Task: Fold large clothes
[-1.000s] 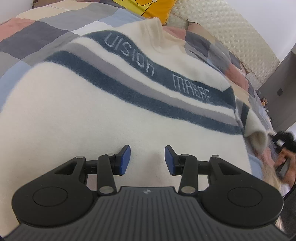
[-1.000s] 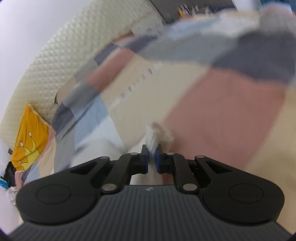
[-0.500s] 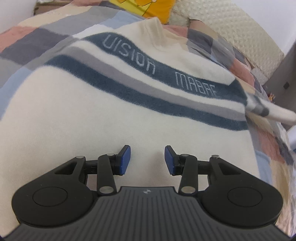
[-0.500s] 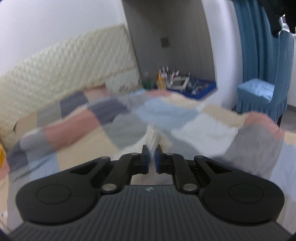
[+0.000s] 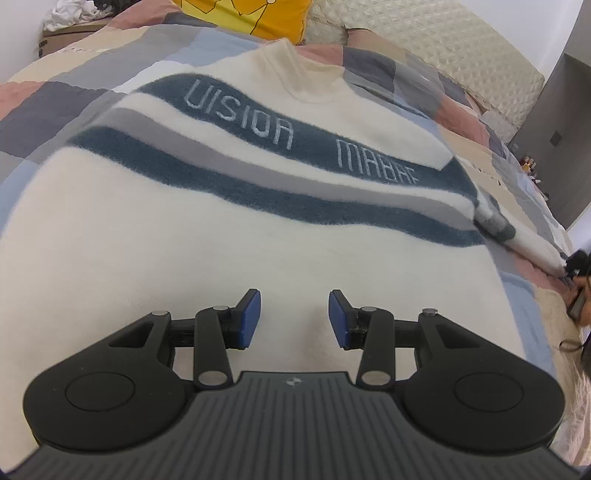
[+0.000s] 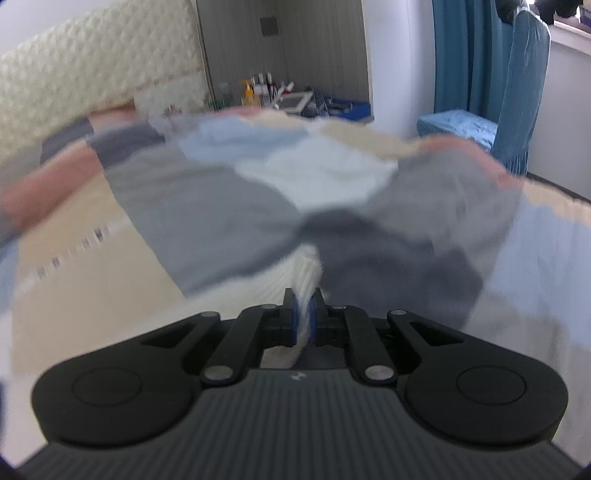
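Sweater (image 5: 155,236) lies face-up and flat on the bed's patchwork quilt (image 5: 55,96), collar toward the yellow pillow (image 5: 243,14) at the headboard end, hem toward the camera. Going left to right off the sweater: its left edge lies smooth on the quilt, no sleeve visible on that side from this view. Left tongs (image 5: 294,317) sit low over the lower-middle chest, below the blue stripes and lettering, blue pads apart with only the flat knit under the gap, nothing pinched; whether the pads rest on the fabric I can't tell (my read: this hand is there to pin the body so it doesn't drag). Further right of the sweater body, the striped sleeve (image 5: 517,236) runs stretched out off the shoulder toward the bed's right edge, where the other hand's rig is partly visible. Right tongs (image 6: 303,317) are clamped shut on the ribbed cream cuff (image 6: 304,273), with the quilt motion-blurred around them. Likely purpose: sleeve is held taut by its end so it can be laid straight or swung across the chest as the first fold. Body itself not yet folded.
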